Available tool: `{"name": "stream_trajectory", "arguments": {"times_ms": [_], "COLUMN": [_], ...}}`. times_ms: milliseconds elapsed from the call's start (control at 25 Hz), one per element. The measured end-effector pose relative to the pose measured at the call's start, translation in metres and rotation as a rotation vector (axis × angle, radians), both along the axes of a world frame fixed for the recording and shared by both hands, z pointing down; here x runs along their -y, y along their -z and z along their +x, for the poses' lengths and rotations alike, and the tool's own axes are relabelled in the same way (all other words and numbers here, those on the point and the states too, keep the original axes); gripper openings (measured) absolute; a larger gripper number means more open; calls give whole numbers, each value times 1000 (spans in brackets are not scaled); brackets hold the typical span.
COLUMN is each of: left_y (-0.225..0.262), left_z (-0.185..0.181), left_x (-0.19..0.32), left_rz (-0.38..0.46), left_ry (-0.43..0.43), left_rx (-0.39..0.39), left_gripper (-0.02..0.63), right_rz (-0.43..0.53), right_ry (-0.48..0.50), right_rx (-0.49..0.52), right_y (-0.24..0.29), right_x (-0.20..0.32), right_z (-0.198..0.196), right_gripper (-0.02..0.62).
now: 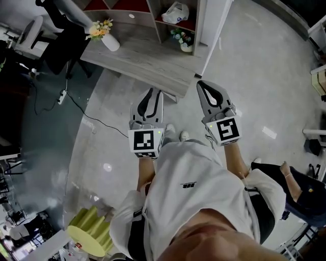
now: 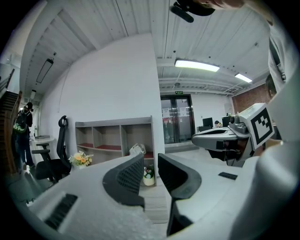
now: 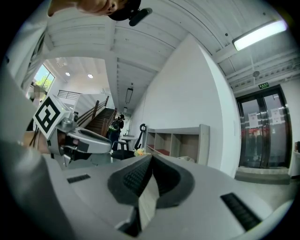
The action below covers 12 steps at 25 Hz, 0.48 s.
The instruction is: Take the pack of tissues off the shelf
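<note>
The pack of tissues (image 1: 175,12) sits in a shelf (image 1: 202,35) compartment. The left gripper (image 1: 152,93) is spread and empty. The right gripper (image 1: 200,82) is pressed together. Both are well apart from the pack.

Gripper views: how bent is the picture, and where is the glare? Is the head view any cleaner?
Left gripper view: strong fisheye with black corners; the ceiling lamp is blown out, while the shelf is sharp. Right gripper view: the same bending curves the wall lines, and a lamp strip glares at the upper right. Head view: even light, with only a pale sheen on the floor.
</note>
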State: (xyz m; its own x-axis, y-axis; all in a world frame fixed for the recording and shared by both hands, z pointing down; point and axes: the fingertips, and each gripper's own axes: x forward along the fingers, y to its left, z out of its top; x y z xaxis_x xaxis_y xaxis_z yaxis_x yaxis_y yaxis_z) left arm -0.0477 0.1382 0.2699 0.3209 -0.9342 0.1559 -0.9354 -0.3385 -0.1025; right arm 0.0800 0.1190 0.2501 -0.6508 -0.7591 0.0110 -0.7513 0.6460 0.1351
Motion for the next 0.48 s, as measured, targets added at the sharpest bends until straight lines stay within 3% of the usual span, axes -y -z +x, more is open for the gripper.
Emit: {"name": "stream_trajectory", "arguments": {"times_ms": [480], "left_y": [-6], "left_z": [-15], "left_x": [41], "left_rz": [3], "left_ry": [-1], "left_rx": [-2], "left_gripper": [109], "right_rz": [2], "right_ry": [9], "right_rx": [2], "right_y": [-6], "right_x": [38], "right_z": [-18], "right_gripper": [26]}}
